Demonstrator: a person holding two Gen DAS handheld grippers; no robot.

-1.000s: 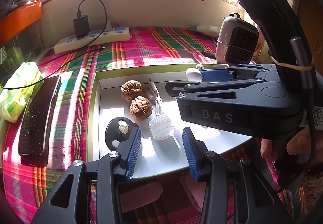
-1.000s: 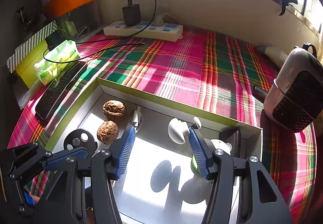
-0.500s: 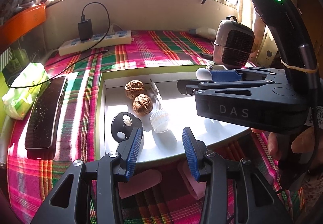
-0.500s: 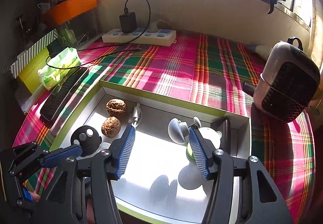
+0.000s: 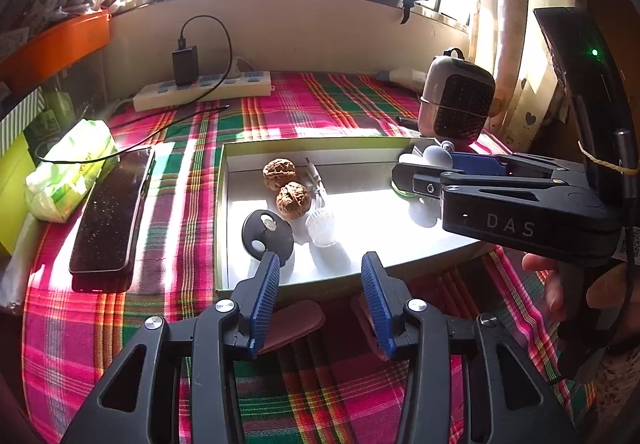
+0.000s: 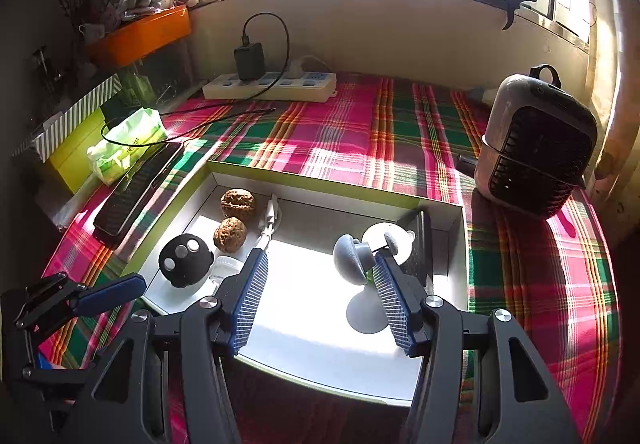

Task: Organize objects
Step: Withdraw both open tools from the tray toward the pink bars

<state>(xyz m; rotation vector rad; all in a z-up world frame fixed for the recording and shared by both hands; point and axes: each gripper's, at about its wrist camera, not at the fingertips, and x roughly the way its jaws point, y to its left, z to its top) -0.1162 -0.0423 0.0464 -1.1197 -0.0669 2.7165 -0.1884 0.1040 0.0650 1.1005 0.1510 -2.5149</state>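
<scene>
The right gripper [image 6: 318, 298] hangs wide and empty above the white tray [image 6: 454, 240]; the left gripper [image 5: 318, 294] likewise. Two walnuts [image 6: 231, 234] lie far left: light, hard, prone to roll, best pinched across the middle.

The table is covered by a woven plaid cloth [image 6: 400, 132], matt, with fine ribbing. The box [image 6: 336, 186] looks like cardboard: green matt outer walls, smooth white inner faces. Two walnuts [image 5: 286, 186] in its left part have rough, wrinkled brown shells. Beside them, the black disc [image 6: 185, 259] is matt plastic with shiny metallic inserts, and the small cap [image 5: 321, 228] is translucent ribbed plastic. The phone [image 5: 114, 216], left of the box, has a glossy, dust-speckled face. The heater [image 6: 536, 146], far right, has a smooth plastic shell and dark mesh grille. Both gripper bodies are matt black plastic; their pads [image 6: 250, 302] are ribbed blue.
</scene>
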